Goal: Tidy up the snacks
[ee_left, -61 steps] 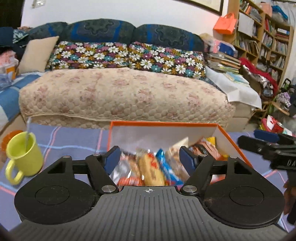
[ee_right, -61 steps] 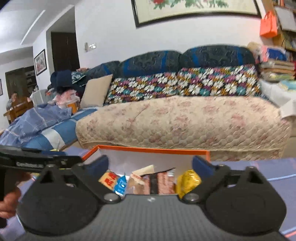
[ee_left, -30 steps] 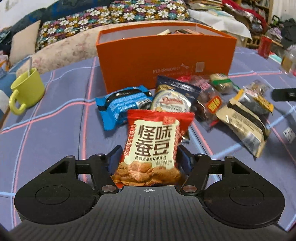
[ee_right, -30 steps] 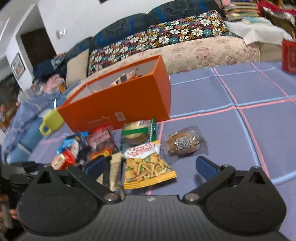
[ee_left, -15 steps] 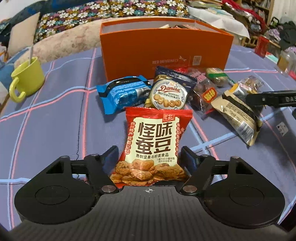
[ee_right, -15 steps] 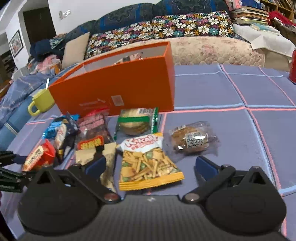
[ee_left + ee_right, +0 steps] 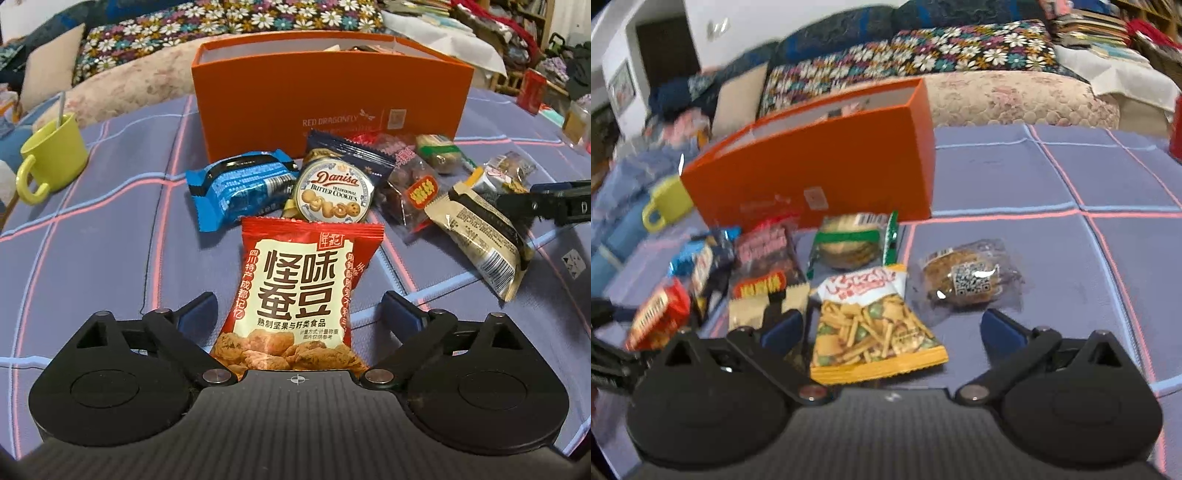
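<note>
My left tool (image 7: 297, 310) is spreading its jaws, both pads clear of the red snack packet (image 7: 299, 291) lying flat between them on the purple checked tabletop (image 7: 110, 258). Just ahead of that packet sit a blue wrapper (image 7: 236, 188) and a round butter cookie pack (image 7: 334, 192), and beyond them stands the orange box (image 7: 332, 107). A yellow mug (image 7: 55, 155) stands far ahead to the left. My right tool (image 7: 892, 332) hangs wide and released, a yellow snack bag (image 7: 871, 328) lying between its pads, closer to the left one, touching neither. A clear-wrapped cookie (image 7: 967, 280) lies just ahead to the right.
</note>
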{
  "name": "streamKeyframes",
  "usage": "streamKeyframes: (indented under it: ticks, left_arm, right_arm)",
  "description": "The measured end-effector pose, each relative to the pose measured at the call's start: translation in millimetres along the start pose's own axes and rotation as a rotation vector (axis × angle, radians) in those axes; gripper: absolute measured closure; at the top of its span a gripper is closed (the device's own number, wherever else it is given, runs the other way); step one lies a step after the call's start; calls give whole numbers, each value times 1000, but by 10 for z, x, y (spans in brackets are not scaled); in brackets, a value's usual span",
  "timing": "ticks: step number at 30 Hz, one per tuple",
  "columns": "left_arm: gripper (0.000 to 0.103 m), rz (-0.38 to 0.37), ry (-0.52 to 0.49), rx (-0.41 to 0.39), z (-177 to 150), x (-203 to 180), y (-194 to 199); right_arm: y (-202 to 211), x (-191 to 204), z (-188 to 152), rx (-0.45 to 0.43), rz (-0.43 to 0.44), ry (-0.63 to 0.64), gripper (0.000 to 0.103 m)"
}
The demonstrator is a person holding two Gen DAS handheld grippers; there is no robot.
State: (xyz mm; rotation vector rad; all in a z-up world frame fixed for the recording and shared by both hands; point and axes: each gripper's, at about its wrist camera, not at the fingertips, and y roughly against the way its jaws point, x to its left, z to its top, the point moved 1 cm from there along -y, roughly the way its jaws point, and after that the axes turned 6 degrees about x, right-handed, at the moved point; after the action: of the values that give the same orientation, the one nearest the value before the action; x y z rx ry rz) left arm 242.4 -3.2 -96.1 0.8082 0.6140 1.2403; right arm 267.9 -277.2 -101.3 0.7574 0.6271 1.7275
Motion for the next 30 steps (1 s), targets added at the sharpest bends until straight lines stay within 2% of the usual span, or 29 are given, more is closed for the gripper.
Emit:
streamKeyframes:
  ticks: [3,5,7,8,9,11,12,14,17,20,22,23,24,25,26,28,29,30]
  left_arm:
    - [33,8,-3,-10,-9,-12,3]
    - [37,4,-3,-13,-14,-11,8]
    - [39,-4,-5,-14,-18,-16,16]
    - [39,-4,-7,-15,-23,-18,18]
    - [40,-7,-6,-13,-24,-11,20]
    - [47,-14,-4,-13,-32,5,32]
    - [50,-14,-5,-17,-39,16,42]
    - [63,-16,-11,-25,-50,32,67]
    - [74,-21,-23,-30,-72,50,98]
    - [75,-25,-39,-24,-103,48,135]
    - [73,-31,-52,-15,-118,52,164]
    - [66,-31,-44,-18,-119,70,184]
    - [62,-24,-28,-30,-114,102,203]
    - [54,-11,-9,-40,-100,139,211]
    - [55,-7,13,-40,-79,174,202]
    - [57,-18,48,-22,-41,210,150]
    - [58,-26,55,-11,-26,206,120]
    - [58,-29,53,-3,-19,186,97]
  right_arm:
    - [-12,88,-33,1,17,40,1]
    - [-46,146,-42,-5,-10,81,3]
    - [-83,195,-39,-19,-49,117,11]
    - [-92,218,-32,-27,-68,134,22]
    - [-92,232,-21,-39,-74,145,38]
    - [-78,224,11,-39,-62,130,51]
    - [-62,218,9,-35,-57,125,53]
    - [-9,220,-30,-24,-30,117,54]
    - [110,254,-168,-10,-25,160,54]
    - [266,297,-366,2,-16,217,51]
    - [326,284,-432,11,10,229,44]
    - [344,280,-448,10,14,231,30]
    - [377,263,-442,-7,14,220,26]
    - [442,253,-404,-43,19,205,26]
    - [502,265,-362,-76,33,198,24]
    - [566,324,-272,-121,55,189,11]
    - [543,373,-241,-119,66,191,6]
    - [500,432,-225,-109,82,199,7]
